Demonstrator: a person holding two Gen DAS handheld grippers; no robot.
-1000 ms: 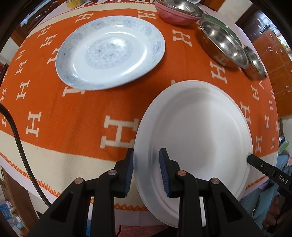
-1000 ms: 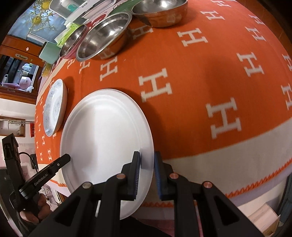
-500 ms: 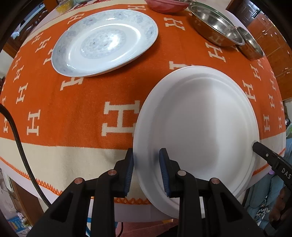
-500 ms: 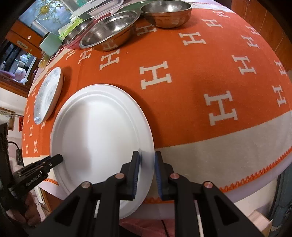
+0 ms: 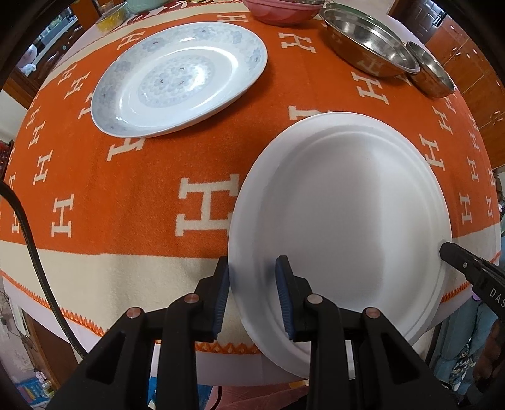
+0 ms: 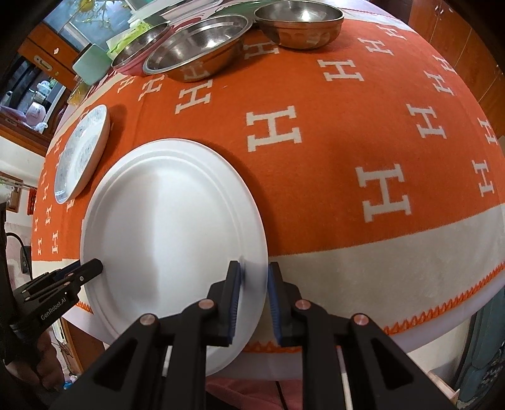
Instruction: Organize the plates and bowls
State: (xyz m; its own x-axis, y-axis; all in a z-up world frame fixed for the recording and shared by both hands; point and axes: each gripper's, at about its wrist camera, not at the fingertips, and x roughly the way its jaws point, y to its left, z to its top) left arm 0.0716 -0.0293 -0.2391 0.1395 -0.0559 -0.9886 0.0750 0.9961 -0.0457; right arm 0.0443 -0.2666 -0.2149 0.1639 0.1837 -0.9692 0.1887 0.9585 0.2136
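A plain white plate lies over the orange tablecloth and overhangs the table's near edge. My left gripper is shut on its left rim, one pad above and one below. My right gripper is shut on the opposite rim. Each gripper's tip also shows in the other's view: the right gripper and the left gripper. A blue-patterned plate lies flat on the cloth, far left of the white one.
At the table's far side stand a large steel bowl, a smaller steel bowl and a pink bowl. A black cable hangs at the left. Wooden cabinets stand beyond the table.
Both grippers keep their hold on the white plate. The plate has shifted slightly toward the table's near edge, and more of the cloth's cream border shows now.
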